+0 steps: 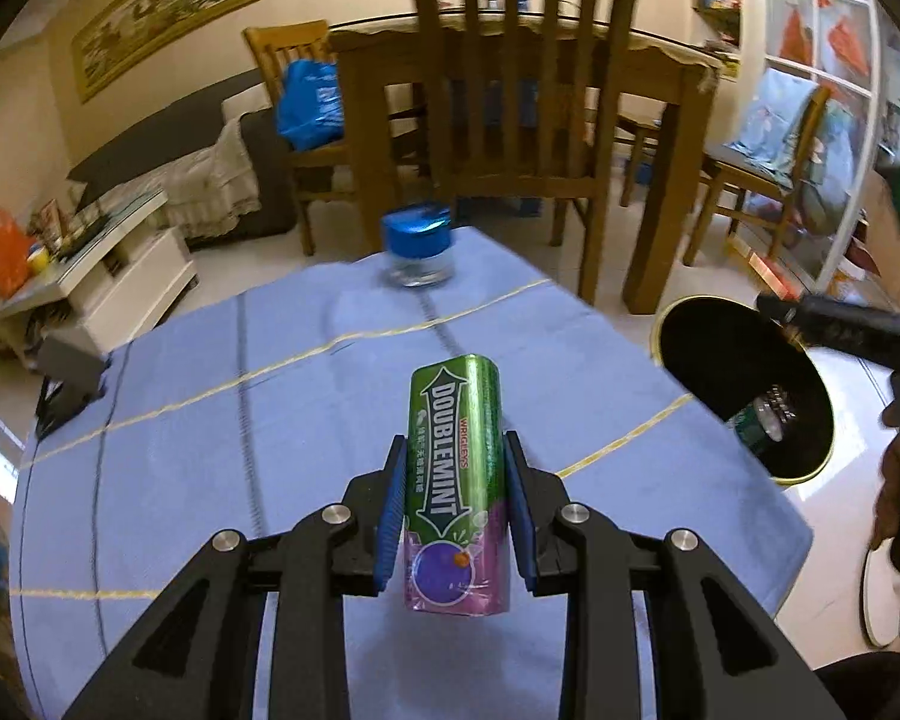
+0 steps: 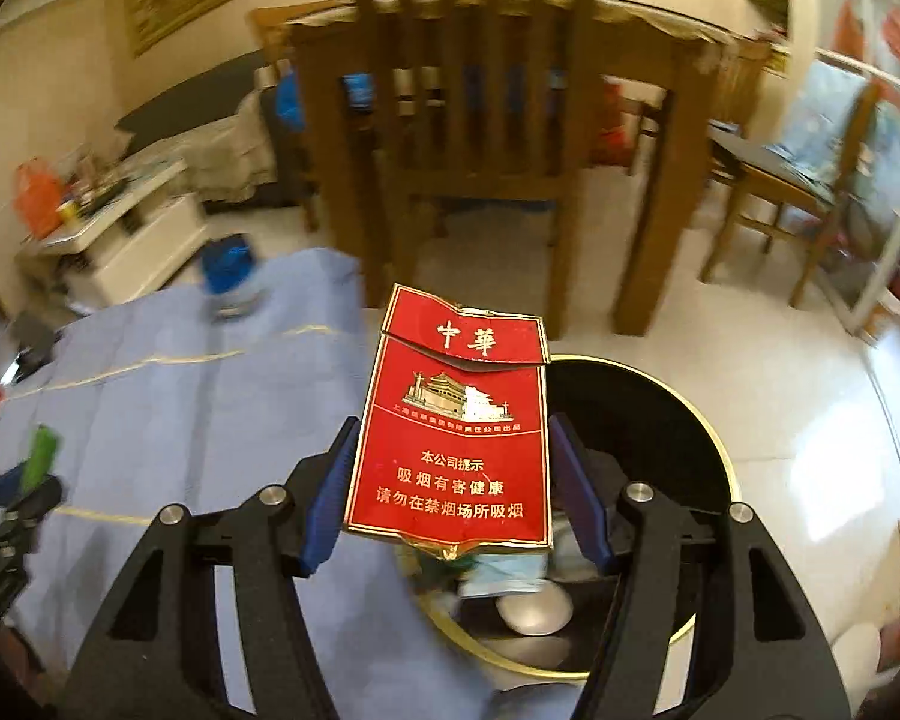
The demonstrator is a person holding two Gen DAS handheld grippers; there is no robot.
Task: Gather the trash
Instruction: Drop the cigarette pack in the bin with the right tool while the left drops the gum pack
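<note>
My left gripper (image 1: pixel 455 480) is shut on a green and purple Doublemint gum container (image 1: pixel 457 480), held above the blue tablecloth (image 1: pixel 240 420). My right gripper (image 2: pixel 450 468) holds a crumpled red cigarette pack (image 2: pixel 456 426) between its blue pads, over the edge of a black trash bin (image 2: pixel 648 420) with a gold rim. The bin holds several pieces of trash, among them a green bottle (image 1: pixel 762 420). The bin (image 1: pixel 726 372) stands on the floor to the right of the table. The left gripper and gum container show small in the right wrist view (image 2: pixel 36 462).
A glass jar with a blue lid (image 1: pixel 417 246) stands at the far edge of the table; it shows blurred in the right wrist view (image 2: pixel 231 282). A wooden chair (image 1: pixel 522 90) and dining table stand behind. A white low cabinet (image 1: pixel 90 276) is at left.
</note>
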